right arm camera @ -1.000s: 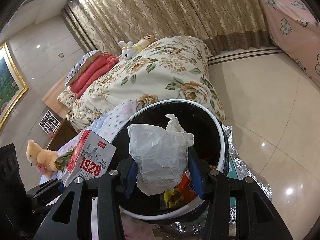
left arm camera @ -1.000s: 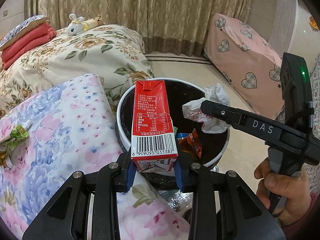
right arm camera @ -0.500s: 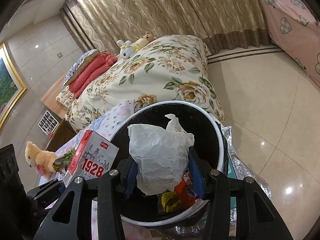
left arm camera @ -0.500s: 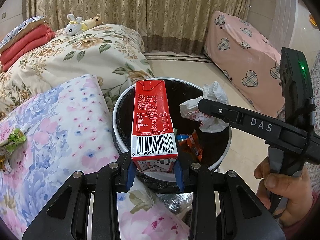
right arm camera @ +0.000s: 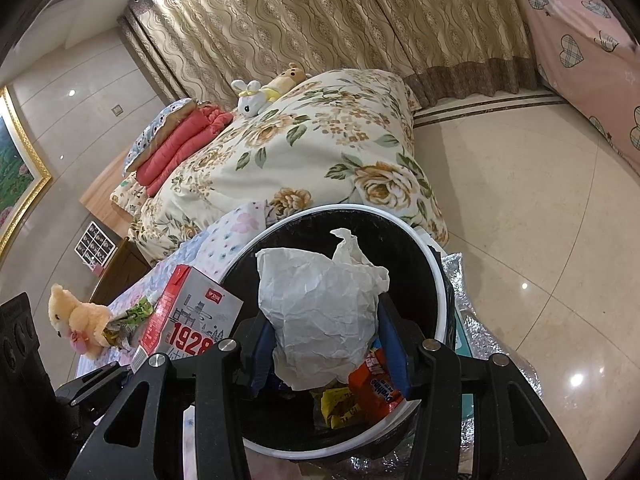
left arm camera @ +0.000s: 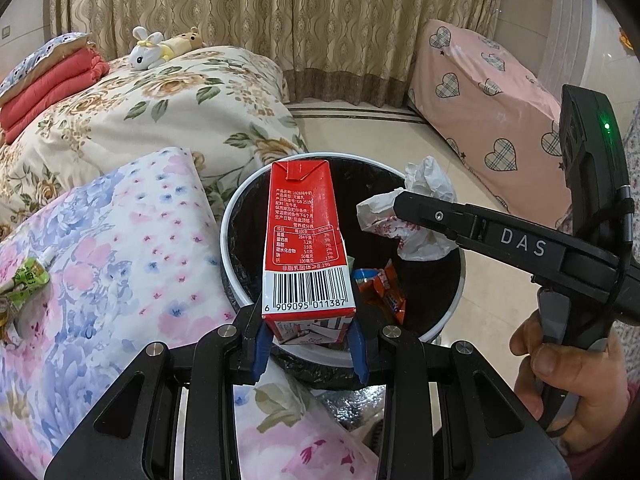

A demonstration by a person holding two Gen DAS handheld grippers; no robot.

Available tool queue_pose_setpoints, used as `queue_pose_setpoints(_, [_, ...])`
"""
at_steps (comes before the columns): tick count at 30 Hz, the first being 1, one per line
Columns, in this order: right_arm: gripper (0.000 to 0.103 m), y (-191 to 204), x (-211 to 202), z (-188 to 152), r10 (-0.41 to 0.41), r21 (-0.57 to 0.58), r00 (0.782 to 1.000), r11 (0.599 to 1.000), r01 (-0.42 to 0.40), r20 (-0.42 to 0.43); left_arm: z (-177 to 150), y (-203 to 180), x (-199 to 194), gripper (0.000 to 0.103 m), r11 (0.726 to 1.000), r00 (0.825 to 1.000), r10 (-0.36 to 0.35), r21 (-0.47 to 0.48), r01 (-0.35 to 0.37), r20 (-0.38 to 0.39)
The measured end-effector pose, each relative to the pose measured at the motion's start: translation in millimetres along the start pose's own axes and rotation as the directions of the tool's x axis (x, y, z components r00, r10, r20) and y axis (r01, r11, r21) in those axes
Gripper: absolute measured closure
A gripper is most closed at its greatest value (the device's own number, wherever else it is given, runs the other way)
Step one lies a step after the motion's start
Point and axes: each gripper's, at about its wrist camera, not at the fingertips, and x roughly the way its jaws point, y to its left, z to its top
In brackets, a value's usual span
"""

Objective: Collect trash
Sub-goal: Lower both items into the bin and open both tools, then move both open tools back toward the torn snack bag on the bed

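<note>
My left gripper (left arm camera: 308,350) is shut on a red milk carton (left arm camera: 306,240) and holds it over the near rim of a black trash bin with a white rim (left arm camera: 240,296). My right gripper (right arm camera: 326,350) is shut on a crumpled white paper wrapper (right arm camera: 320,312) and holds it above the bin (right arm camera: 438,280). The wrapper (left arm camera: 424,220) and the right gripper's finger (left arm camera: 440,216) show over the bin's right side in the left wrist view. The carton (right arm camera: 188,320) shows at the bin's left in the right wrist view. Orange snack wrappers (left arm camera: 384,288) lie inside the bin.
A floral quilt (left arm camera: 100,248) covers the surface left of the bin, with a green packet (left arm camera: 28,280) on it. A plush bear (right arm camera: 76,320) sits there too. A flowered duvet (left arm camera: 160,108) lies behind, a pink heart-print cover (left arm camera: 488,120) to the right, tiled floor between.
Both grippers have moved slightly farther over the bin, each still holding its item. The bin has grown a little nearer and lower in both views.
</note>
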Motion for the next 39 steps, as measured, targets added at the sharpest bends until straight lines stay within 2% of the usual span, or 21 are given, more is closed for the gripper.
queue_pose_setpoints(16, [0.052, 2, 6, 1, -0.003, -0.003, 1.0, 1.0, 0.003, -0.012, 0, 1, 4, 0.072, 1.0, 1.0, -0.003, -0.002, 0.003, -0.002])
queue_pose_setpoints(18, [0.048, 2, 6, 0, -0.005, 0.003, 1.0, 1.0, 0.005, -0.015, 0, 1, 3, 0.072, 1.0, 1.0, -0.006, -0.007, 0.006, 0.002])
queue_pose_setpoints(20, [0.046, 2, 7, 1, -0.008, 0.009, 1.0, 1.0, 0.008, -0.018, 0, 3, 1, 0.066, 1.0, 1.0, -0.007, -0.014, 0.007, 0.005])
queue_pose_setpoints(22, [0.04, 2, 5, 0, -0.007, 0.013, 1.0, 1.0, 0.008, -0.018, -2, 5, -2, 0.055, 1.0, 1.0, 0.0, -0.024, 0.0, 0.012])
queue_pose_setpoints(25, [0.033, 3, 4, 1, -0.005, 0.01, 1.0, 1.0, 0.005, -0.012, -6, 11, -7, 0.052, 0.999, 1.0, 0.0, -0.048, 0.001, 0.019])
queue_pose_setpoints(35, [0.027, 15, 1, -5, 0.005, 0.007, 1.0, 1.0, -0.005, -0.015, -24, 30, -21, 0.045, 0.995, 0.999, 0.029, -0.098, -0.026, 0.028])
queue_pose_setpoints(39, [0.021, 19, -5, -9, 0.011, 0.005, 1.0, 1.0, -0.011, -0.011, -33, 36, -27, 0.042, 0.992, 0.999, 0.041, -0.117, -0.037, 0.03])
